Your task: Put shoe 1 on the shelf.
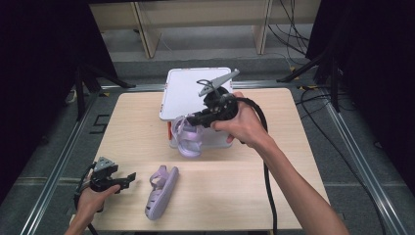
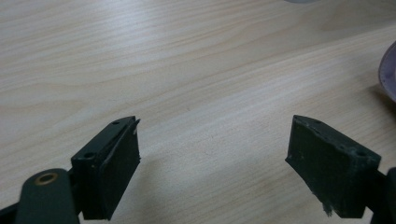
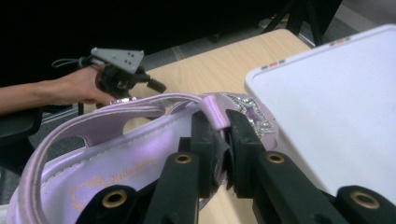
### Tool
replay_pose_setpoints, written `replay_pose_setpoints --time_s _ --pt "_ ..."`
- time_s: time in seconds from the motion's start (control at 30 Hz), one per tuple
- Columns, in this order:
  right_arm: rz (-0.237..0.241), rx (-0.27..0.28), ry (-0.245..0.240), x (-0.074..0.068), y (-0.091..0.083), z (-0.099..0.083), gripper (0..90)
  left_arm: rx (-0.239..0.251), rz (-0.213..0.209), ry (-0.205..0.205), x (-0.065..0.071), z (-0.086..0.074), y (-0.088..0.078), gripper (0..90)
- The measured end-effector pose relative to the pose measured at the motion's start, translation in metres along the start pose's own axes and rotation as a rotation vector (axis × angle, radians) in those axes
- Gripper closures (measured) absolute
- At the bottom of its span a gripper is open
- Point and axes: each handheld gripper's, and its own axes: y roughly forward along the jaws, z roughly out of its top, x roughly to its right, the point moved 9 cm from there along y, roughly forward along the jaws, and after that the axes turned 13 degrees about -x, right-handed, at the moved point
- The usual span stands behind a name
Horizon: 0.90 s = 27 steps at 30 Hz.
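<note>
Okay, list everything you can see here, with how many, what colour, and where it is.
Sandal: one, lilac, lying on the table's near left.
Held sandal: one, lilac with a sparkly star, strap pinched by the right gripper, in front of the box.
Storage box: one, clear with a white lid, far centre of the table.
Table: one, light wood.
Left gripper: black, fingers apart, near left.
Right gripper: black, over the box.
Hands: two, one per gripper.

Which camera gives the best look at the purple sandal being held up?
The right gripper view: the held sandal is close up, its strap pinched in the right gripper, star trim visible. The high view shows it small, beside the white-lidded box.
</note>
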Motion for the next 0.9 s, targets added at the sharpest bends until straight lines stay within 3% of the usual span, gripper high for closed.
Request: replay_pose_setpoints --time_s 0.1,0.17,0.2,0.27,0.33,0.4,0.43,0.47,0.53,0.67,0.7,0.77,0.8,0.9 --pt "-0.006 0.008 -0.020 0.007 0.000 0.013 82.7 0.014 -0.008 0.015 0.000 0.002 0.000 16.4" --pt "-0.008 0.005 -0.011 0.011 0.001 0.021 82.8 0.010 -0.008 -0.006 0.001 0.001 0.000 16.4" --pt "-0.016 -0.001 -0.022 0.015 0.002 0.024 82.7 0.022 -0.009 0.025 0.000 0.003 0.000 16.4" --pt "-0.017 -0.004 -0.017 0.020 0.004 0.031 82.7 0.009 -0.010 -0.012 0.001 0.001 -0.001 16.4" --pt "-0.025 -0.008 -0.021 0.027 0.005 0.037 82.7 0.010 -0.014 0.002 0.001 0.001 -0.001 16.4" --pt "-0.026 -0.006 -0.024 0.034 0.008 0.044 82.7 0.005 -0.012 -0.015 0.002 0.000 -0.001 16.4" --pt "-0.026 -0.010 -0.023 0.037 0.010 0.046 82.7 0.007 -0.014 -0.007 0.002 0.000 -0.001 16.4" --pt "-0.034 -0.018 -0.015 0.041 0.012 0.048 82.7 0.006 -0.007 0.069 -0.001 0.002 -0.001 16.4" --pt "-0.049 -0.030 -0.007 0.051 0.018 0.052 82.7 0.008 -0.019 -0.017 0.003 0.000 -0.001 16.4" --pt "-0.085 -0.039 0.018 0.072 0.029 0.057 82.6 0.006 -0.015 -0.021 0.003 -0.001 -0.001 16.4" --pt "-0.079 -0.050 0.045 0.075 0.032 0.057 82.6 -0.002 -0.012 -0.013 0.002 -0.001 -0.002 16.4" --pt "-0.097 -0.052 0.037 0.086 0.037 0.059 82.6 0.000 -0.017 -0.008 0.003 -0.001 -0.001 16.4" --pt "-0.099 -0.057 0.064 0.090 0.039 0.059 82.6 0.006 -0.018 -0.022 0.004 -0.001 -0.001 16.4" --pt "-0.126 -0.060 0.060 0.105 0.044 0.062 82.5 0.005 -0.017 -0.021 0.004 -0.001 -0.002 16.4"
